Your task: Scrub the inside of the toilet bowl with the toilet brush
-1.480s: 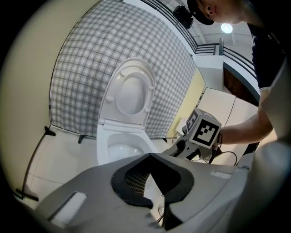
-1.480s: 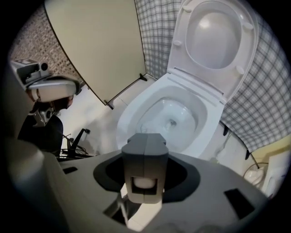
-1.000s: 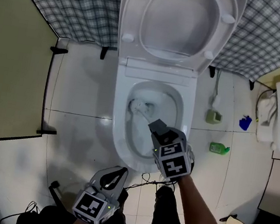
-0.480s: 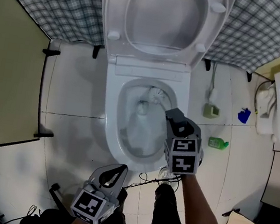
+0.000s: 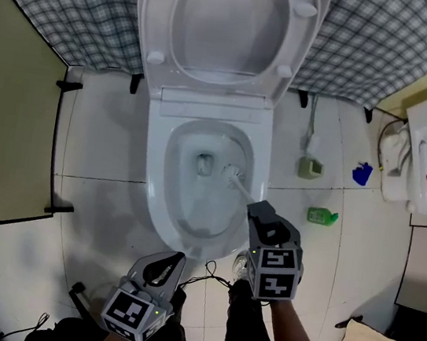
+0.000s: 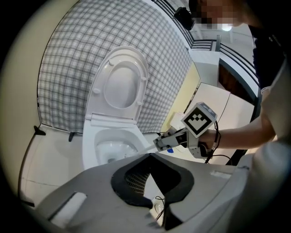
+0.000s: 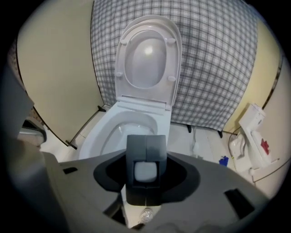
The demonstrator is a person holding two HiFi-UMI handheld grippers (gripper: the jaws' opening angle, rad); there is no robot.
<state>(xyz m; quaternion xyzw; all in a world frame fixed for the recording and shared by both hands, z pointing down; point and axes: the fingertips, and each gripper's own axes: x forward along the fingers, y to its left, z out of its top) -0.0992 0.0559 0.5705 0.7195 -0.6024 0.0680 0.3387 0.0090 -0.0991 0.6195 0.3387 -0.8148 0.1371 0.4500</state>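
Brush [image 5: 232,173] head has come off the back wall of the bowl [image 5: 154,197] and now sits lower, right of centre, just beside the drain hole. Right gripper [image 5: 261,211] has drawn back toward the person with it.

- Right gripper: clenched on the brush handle. The right gripper view shows the pale handle end boxed between the two dark pads, square and centred. The handle runs up and left from the jaws, over the near right rim and down into the bowl.
- Left gripper [image 5: 174,260]: low, on the near side of the bowl and well apart from it. Jaw tips look drawn together with nothing in them. Idle.
- Lid [image 5: 228,17]: up, leaning against the checked curtain. Clear access.

Step in hand: scrubbing, mid-sweep. Judgement on doing it well:
- Lean the bristles against the porcelain instead of skating over the water.
- Work round the wall in overlapping arcs. The left wall and the near slope look like the next ground to cover.
- Tuck the head up under the rim on each pass.
- Keep the head below rim level to avoid flicking water.
- Watch that the round handle doesn't roll in the pads under side load; ease the pressure if it does.
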